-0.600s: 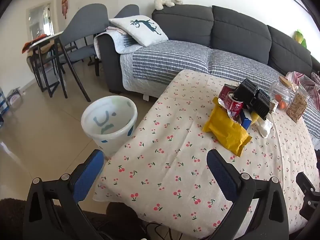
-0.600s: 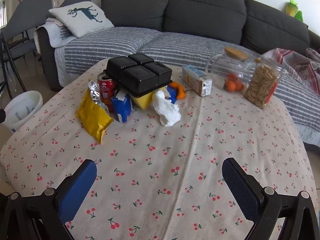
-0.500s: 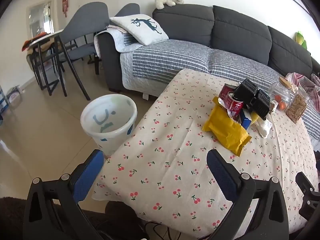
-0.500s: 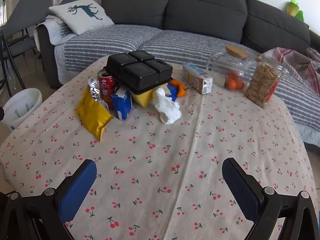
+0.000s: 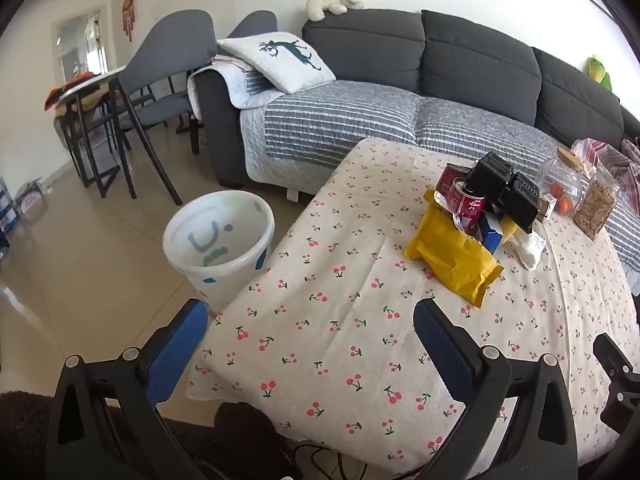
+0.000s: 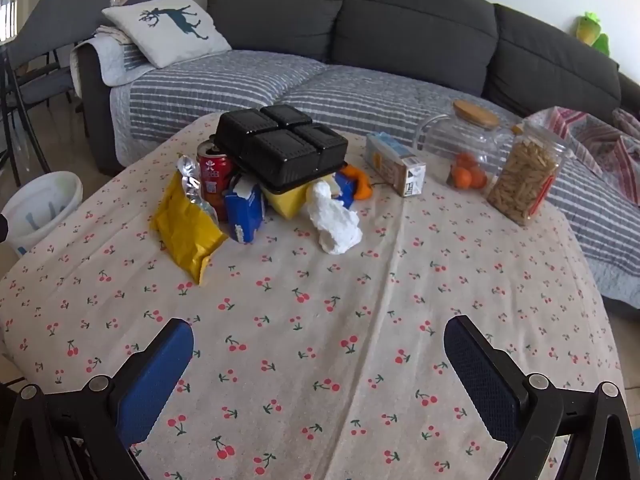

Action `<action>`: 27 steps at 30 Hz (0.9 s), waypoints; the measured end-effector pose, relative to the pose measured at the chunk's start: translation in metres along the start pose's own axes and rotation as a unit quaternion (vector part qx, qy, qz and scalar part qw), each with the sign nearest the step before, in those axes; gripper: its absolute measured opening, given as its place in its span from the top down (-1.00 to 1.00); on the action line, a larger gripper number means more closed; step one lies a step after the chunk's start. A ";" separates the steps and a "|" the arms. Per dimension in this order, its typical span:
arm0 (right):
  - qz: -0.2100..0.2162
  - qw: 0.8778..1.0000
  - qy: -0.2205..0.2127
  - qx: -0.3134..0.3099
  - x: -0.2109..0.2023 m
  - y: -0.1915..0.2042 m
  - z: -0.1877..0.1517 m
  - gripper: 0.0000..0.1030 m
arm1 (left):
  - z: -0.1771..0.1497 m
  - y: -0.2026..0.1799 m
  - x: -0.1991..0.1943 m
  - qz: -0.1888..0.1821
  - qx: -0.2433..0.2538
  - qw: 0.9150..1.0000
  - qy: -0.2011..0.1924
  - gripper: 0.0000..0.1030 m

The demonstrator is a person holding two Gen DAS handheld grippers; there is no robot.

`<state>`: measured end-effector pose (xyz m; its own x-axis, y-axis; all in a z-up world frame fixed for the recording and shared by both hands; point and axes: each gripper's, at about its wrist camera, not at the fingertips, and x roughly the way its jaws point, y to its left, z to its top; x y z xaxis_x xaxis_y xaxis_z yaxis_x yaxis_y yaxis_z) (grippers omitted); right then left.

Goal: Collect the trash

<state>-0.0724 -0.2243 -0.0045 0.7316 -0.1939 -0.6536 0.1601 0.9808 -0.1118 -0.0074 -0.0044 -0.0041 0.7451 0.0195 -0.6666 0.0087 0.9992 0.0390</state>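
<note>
A trash pile sits on the cherry-print table (image 6: 320, 320): a yellow snack bag (image 6: 186, 230), a red can (image 6: 214, 178), a blue carton (image 6: 244, 210), a black plastic tray (image 6: 280, 144), a crumpled white tissue (image 6: 334, 220) and an orange scrap (image 6: 360, 182). The bag (image 5: 452, 258), can (image 5: 466, 204) and tray (image 5: 504, 190) also show in the left wrist view. A white bin (image 5: 220, 240) stands on the floor left of the table. My left gripper (image 5: 310, 326) is open and empty over the table's near-left corner. My right gripper (image 6: 318, 338) is open and empty above the near table.
A milk carton (image 6: 396, 164), a glass jar of oranges (image 6: 464, 148) and a jar of snacks (image 6: 524, 178) stand at the back right. A grey sofa (image 5: 400, 92) runs behind the table. Chairs (image 5: 160, 80) and a side table stand far left.
Both grippers have drifted slightly; the trash pile sits a little lower in the right wrist view. Nothing was taken hold of.
</note>
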 end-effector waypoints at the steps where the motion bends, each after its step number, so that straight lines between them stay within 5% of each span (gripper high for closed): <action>1: 0.000 1.000 0.001 0.001 0.000 0.000 0.000 -1.00 | -0.001 -0.001 0.000 0.001 0.002 1.000 0.000 -1.00; 27: -0.001 1.000 0.001 0.029 0.006 -0.006 0.003 -1.00 | -0.009 -0.012 0.000 -0.014 0.028 0.999 0.008 -1.00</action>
<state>-0.0671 -0.2310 -0.0055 0.7296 -0.1952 -0.6555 0.2000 0.9774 -0.0685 -0.0136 -0.0165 -0.0113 0.7330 -0.0068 -0.6802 0.0668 0.9958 0.0620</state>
